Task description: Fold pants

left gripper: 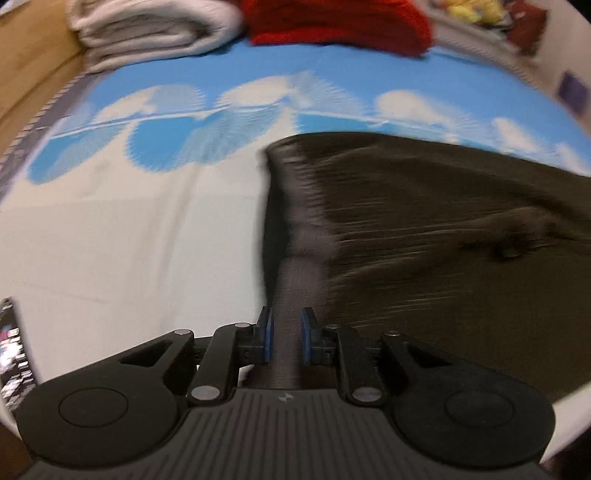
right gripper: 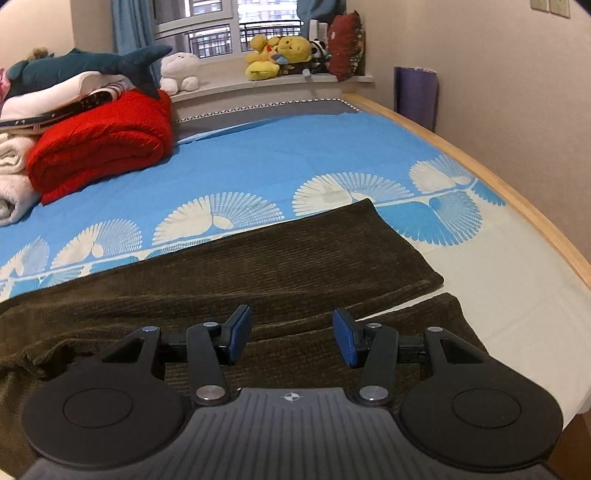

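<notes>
Dark brown corduroy pants [left gripper: 424, 240] lie on the bed. In the left wrist view my left gripper [left gripper: 286, 338] is shut on the waistband end of the pants, and the cloth runs up between its blue pads; the view is motion-blurred. In the right wrist view the two pant legs [right gripper: 277, 266] stretch toward the right, with their hems near the bed's right side. My right gripper [right gripper: 291, 336] is open and empty, just above the nearer leg.
The bed sheet [right gripper: 277, 155] is blue with white fan prints, white near the front. A red blanket [right gripper: 99, 144], a white folded blanket [left gripper: 147, 29] and plush toys [right gripper: 280, 55] sit at the far end. A wooden bed frame [right gripper: 517, 199] runs along the right.
</notes>
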The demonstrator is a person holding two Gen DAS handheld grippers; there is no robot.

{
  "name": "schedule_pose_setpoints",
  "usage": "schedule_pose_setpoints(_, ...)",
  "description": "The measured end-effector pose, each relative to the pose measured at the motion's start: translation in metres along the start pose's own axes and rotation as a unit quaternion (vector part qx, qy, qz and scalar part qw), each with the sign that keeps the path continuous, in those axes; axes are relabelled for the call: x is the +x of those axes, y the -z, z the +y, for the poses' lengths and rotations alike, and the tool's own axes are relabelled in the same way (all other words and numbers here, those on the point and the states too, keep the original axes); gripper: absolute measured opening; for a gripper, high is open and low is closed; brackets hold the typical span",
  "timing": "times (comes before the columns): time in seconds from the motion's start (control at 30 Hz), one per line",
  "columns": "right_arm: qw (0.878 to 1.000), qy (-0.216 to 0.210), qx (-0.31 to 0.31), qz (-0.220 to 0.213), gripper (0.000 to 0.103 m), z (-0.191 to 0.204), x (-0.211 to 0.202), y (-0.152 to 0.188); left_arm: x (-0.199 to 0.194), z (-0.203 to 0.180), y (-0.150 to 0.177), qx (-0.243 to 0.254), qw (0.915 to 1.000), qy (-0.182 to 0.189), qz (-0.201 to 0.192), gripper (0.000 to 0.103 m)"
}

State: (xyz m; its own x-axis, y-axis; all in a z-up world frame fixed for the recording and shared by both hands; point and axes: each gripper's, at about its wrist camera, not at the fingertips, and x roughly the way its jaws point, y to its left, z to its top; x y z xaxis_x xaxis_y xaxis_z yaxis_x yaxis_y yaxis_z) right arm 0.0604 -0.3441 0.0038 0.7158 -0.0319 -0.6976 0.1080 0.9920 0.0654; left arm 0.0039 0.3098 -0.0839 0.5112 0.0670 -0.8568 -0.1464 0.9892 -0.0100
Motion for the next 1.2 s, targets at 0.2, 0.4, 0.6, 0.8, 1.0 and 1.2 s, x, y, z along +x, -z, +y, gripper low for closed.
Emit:
schedule_pose_setpoints(0.2,1.000,0.007,-0.002,0.000,0.051,-0.005,-0.002,0.001,0.044,-0.031,0.025,0.095,0.9860,-0.006,0.137,0.017)
schedule_pose_setpoints(0.4,1.000,0.009,-0.013,-0.001,0.051,-0.009,-0.005,0.004,0.029,-0.035,0.015,0.080,0.9911,0.005,0.106,0.028)
schedule_pose_setpoints(0.6,0.999,0.016,-0.039,-0.001,0.051,-0.014,-0.006,0.008,0.010,-0.041,-0.001,0.051,0.9973,0.010,0.051,0.047)
schedule_pose_setpoints(0.8,0.999,0.024,-0.040,0.003,0.051,-0.025,-0.006,0.011,0.014,-0.039,-0.011,0.042,0.9986,-0.008,0.032,0.049)
schedule_pose_setpoints(1.0,0.998,0.027,-0.049,-0.003,0.051,-0.029,-0.008,0.013,0.000,-0.043,-0.017,0.033,0.9991,-0.015,-0.020,0.049)
schedule_pose_setpoints(1.2,0.997,0.029,-0.066,-0.017,0.050,-0.027,-0.009,0.010,-0.007,-0.057,-0.029,0.032,0.9970,-0.026,-0.066,0.051)
